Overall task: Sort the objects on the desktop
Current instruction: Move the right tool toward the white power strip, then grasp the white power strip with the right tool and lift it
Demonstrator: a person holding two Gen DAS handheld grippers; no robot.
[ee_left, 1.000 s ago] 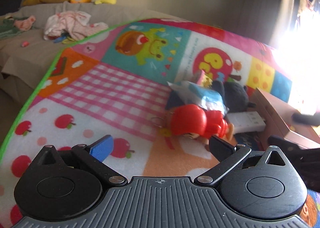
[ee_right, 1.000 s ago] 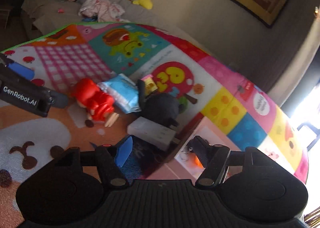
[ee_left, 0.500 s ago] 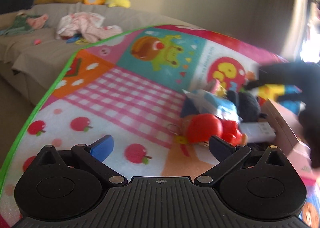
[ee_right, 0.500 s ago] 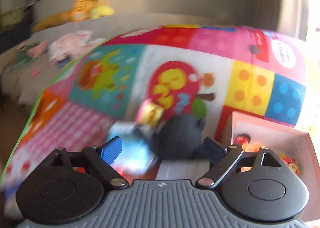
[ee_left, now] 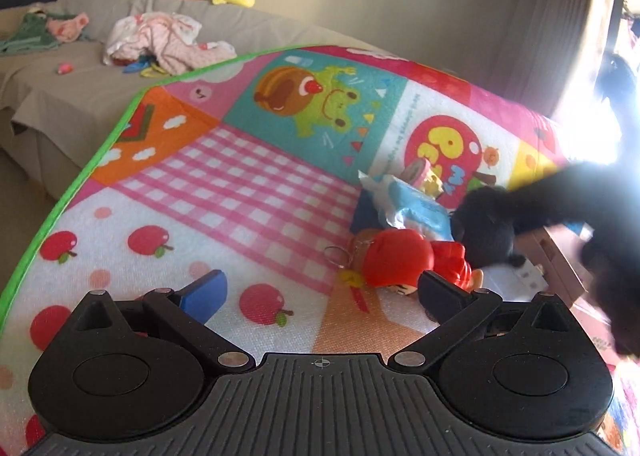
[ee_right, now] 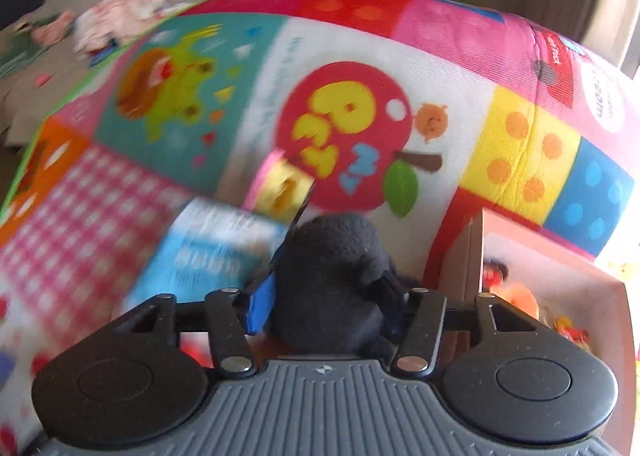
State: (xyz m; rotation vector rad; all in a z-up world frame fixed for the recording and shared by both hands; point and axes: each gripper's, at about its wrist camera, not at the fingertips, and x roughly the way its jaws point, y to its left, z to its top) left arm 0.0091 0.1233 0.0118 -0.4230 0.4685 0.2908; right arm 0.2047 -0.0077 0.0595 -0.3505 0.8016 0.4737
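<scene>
A pile of objects lies on the colourful play mat (ee_left: 248, 191): a red doll keychain (ee_left: 396, 260), a blue tissue pack (ee_left: 412, 207), a small yellow-pink packet (ee_left: 428, 175) and a black plush toy (ee_left: 486, 223). My left gripper (ee_left: 320, 292) is open and empty, just short of the red doll. My right gripper (ee_right: 324, 308) is shut on the black plush toy (ee_right: 332, 276), with the tissue pack (ee_right: 208, 252) to its left. The right arm shows as a dark blur (ee_left: 592, 207) in the left wrist view.
A pink open box (ee_right: 552, 288) with small toys inside stands right of the pile; its edge shows in the left wrist view (ee_left: 556, 260). A white charger (ee_left: 520, 272) lies by the box. A grey sofa (ee_left: 80, 67) with clothes and plush toys lies beyond the mat.
My right gripper swung in over the pile, dropped to the black plush toy and closed on it. My left gripper stayed open and shifted slightly.
</scene>
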